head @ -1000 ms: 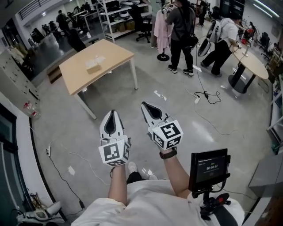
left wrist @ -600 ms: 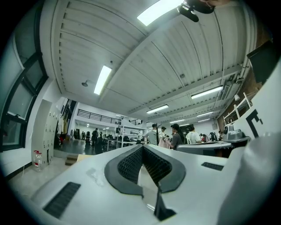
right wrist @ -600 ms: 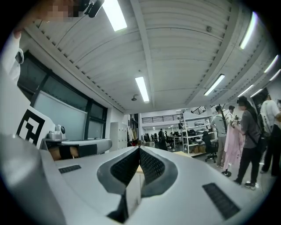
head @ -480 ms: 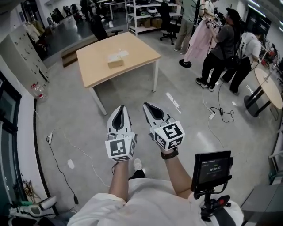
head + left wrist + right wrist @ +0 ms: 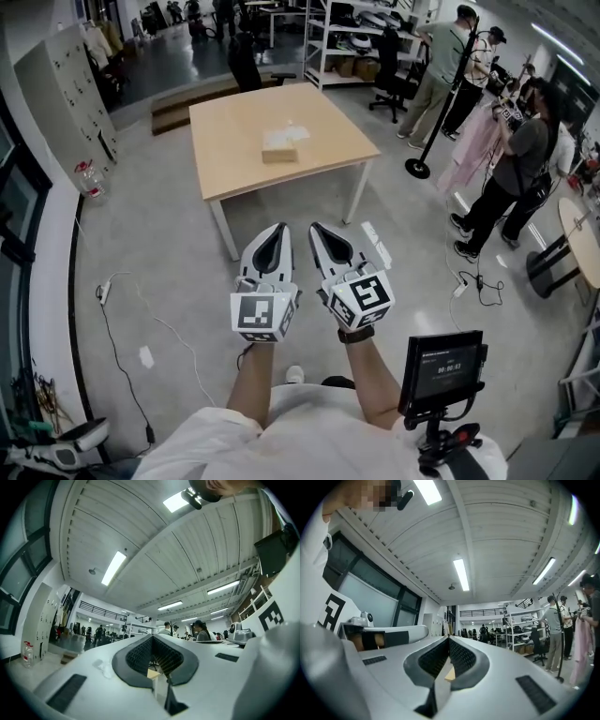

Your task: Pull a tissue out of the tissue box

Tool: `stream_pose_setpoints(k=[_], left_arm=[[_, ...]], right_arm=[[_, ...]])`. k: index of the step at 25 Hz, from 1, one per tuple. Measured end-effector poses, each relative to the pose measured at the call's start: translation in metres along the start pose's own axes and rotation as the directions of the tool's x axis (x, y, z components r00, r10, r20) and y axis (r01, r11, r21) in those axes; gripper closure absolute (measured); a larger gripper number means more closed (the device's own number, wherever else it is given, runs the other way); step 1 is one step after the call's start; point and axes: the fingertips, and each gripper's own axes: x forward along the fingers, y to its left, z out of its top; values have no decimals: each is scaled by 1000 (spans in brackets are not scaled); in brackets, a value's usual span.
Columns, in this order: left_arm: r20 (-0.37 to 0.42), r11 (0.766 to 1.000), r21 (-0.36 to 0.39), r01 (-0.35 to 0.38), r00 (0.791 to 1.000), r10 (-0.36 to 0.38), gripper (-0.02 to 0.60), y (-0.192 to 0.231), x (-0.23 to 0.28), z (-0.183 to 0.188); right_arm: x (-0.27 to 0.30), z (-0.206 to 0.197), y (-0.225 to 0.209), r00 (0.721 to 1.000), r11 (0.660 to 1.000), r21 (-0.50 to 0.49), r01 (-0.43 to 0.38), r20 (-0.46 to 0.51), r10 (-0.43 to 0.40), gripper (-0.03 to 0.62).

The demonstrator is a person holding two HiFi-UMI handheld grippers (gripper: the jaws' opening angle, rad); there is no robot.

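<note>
Jaws together, far from tissue box [image 5: 279, 152].

A large open lab-like workspace: concrete floor [image 5: 141, 281], metal shelving [image 5: 342, 42], wooden table [image 5: 234, 141], strip ceiling lights [image 5: 114, 567].

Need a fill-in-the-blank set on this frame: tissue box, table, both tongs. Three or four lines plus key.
1. The tissue box rests ___ the table.
2. The left tongs and right tongs are both ___, with nothing held.
3. ___ of the tongs touches the tissue box.
4. In the head view, the standing people are on the table's ___ side.

Missing words: on; shut; Neither; right
</note>
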Motion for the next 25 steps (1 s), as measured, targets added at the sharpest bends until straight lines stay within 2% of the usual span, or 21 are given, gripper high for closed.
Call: stream_pose_setpoints(k=[5,8,12,15,18,25], left_arm=[[-73,1000,9,27,997,-27,591,14,22,-29],[-89,999,-26,29,996,-31,591,22,33,-43],[-103,999,-39,17,994,-21,591,37,53,-59],[-122,1000,-3,-18,992,18,591,55,78,-68],[-108,998,34,-57,992,61,591,75,109,-64],[-73,991,73,-111,990,116,591,110,176,-58]], right_arm=[[23,-22,-17,999,999,17,36,-36,-36,592],[31,-30,-29,997,998,6,70,-31,-69,592],[52,-39,-57,992,992,19,124,-31,-123,592],[76,-47,-85,987,986,49,158,-40,-157,592],[110,-48,-107,992,991,66,120,-40,-117,592],[185,-26,-155,998,998,46,46,41,-48,592]])
